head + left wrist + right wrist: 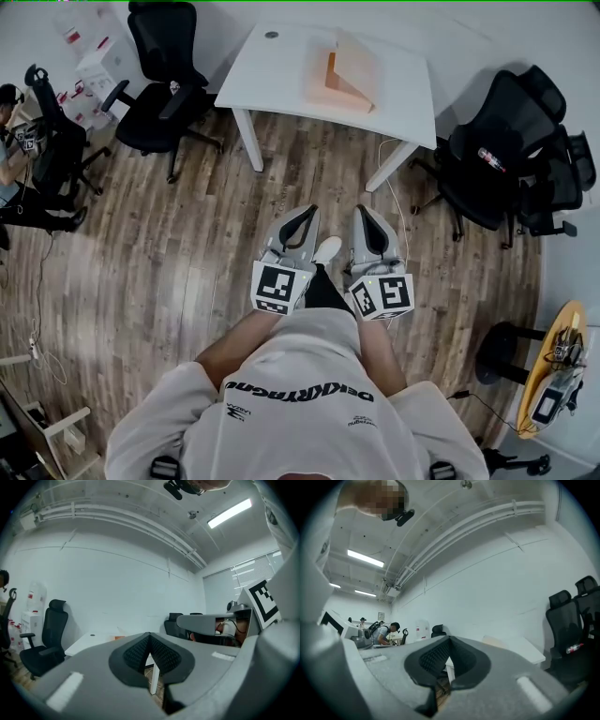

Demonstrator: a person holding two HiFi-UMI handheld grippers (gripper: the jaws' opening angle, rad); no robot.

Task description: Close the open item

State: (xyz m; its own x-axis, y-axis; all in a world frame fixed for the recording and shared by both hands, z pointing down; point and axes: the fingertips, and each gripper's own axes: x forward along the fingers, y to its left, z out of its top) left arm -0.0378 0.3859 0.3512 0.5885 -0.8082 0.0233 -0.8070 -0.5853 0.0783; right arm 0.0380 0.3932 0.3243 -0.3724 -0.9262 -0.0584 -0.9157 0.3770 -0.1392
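On one white table (277,80), one open box (347,77); left gripper (308,212), right gripper (365,212) (jaws together, empty).

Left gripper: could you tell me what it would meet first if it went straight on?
Probably a front leg of the white rectangular table; nothing nearer shows, though depth is unclear.

A box (345,77) lies on the table (272,80) at top centre. Chairs stand upper left (161,84) and right (511,159). Left gripper (311,210) and right gripper (362,210) sit side by side at centre.
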